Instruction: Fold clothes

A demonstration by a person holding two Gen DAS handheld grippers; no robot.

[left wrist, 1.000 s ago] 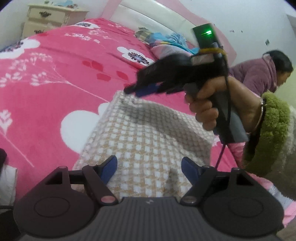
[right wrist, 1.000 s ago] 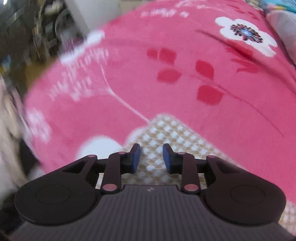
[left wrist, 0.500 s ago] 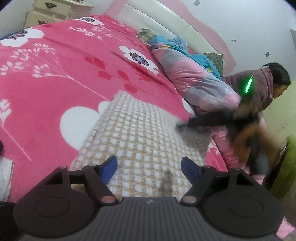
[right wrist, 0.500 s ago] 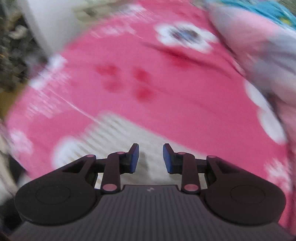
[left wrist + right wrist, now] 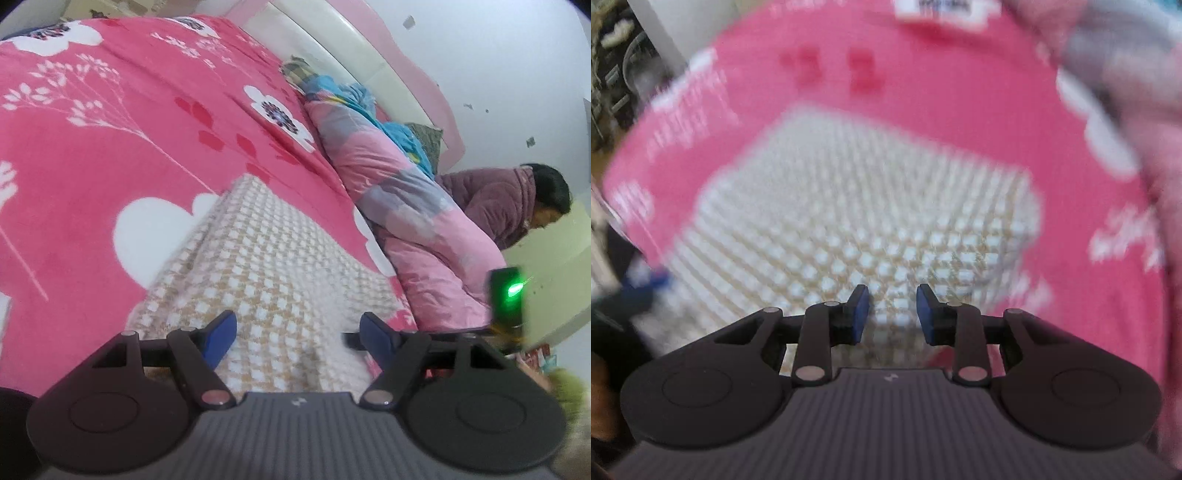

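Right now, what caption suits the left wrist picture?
Open left hand-held gripper poised over a checked beige garment lying on a pink floral bedspread.

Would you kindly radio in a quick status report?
Left tongs open. Right tongs opening, empty. Checked garment folded on pink bedspread. Nothing in the way.

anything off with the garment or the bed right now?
Nothing stands out. The checked garment lies flat on the pink bedspread, left gripper open over its near edge, right gripper opening above it, holding nothing.

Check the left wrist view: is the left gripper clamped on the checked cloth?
No: the left gripper stands wide open above the checked cloth.
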